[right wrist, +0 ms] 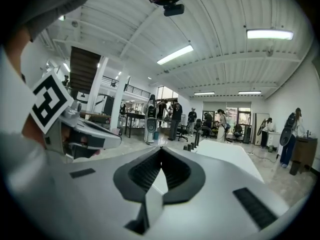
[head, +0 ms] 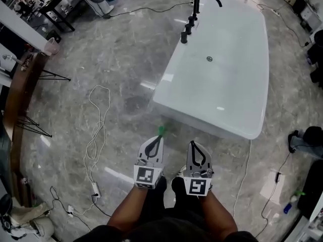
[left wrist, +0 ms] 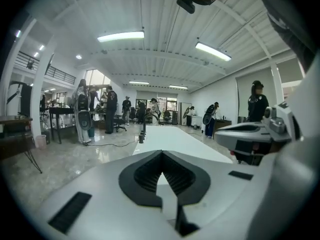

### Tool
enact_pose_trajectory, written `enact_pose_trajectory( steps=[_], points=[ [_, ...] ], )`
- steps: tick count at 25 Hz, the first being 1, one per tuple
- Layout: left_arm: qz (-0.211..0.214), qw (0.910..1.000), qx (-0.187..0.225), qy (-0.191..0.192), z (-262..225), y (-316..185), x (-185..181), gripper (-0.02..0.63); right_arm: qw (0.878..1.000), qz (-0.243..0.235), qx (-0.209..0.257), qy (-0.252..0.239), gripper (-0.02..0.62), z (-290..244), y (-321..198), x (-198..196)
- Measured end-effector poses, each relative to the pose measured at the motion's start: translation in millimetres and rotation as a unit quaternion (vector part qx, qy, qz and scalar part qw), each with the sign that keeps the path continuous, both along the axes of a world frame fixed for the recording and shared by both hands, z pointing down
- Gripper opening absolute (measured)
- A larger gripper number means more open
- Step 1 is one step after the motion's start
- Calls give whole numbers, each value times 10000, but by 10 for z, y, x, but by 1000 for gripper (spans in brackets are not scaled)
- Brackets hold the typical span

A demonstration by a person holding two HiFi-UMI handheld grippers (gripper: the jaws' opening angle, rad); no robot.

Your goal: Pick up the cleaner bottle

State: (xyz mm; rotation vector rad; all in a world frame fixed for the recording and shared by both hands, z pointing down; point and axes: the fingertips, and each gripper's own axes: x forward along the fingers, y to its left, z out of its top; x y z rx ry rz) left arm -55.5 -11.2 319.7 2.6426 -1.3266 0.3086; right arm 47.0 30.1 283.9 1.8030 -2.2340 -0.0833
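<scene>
Left claw and right claw: jaws pressed together, nothing between them. Both hang side by side over the floor, near a bathtub.

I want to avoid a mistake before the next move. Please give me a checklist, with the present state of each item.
1. Left gripper empty: ok, jaws shut on nothing.
2. Right gripper empty: ok, jaws shut on nothing.
3. Jaws ready to take a bottle: not ok, both must open first.
4. Cleaner bottle found: cannot tell; only a small green thing shows on the floor beyond the left gripper, near the bathtub.
5. White cable away from the grippers: ok, it lies to their left.
</scene>
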Motion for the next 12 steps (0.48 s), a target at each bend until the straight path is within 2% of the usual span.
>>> enact_pose_trajectory(
  steps=[4, 12],
  points=[
    [-109, 9998, -158, 30, 687, -160, -143, -3, 9978, 289, -4, -596, 17, 666, -197, -95],
    [-223, 9991, -365, -35, 2630, -420, -519, -3, 9960, 389, -523, -620, 17, 2634, -467, -349]
  ],
)
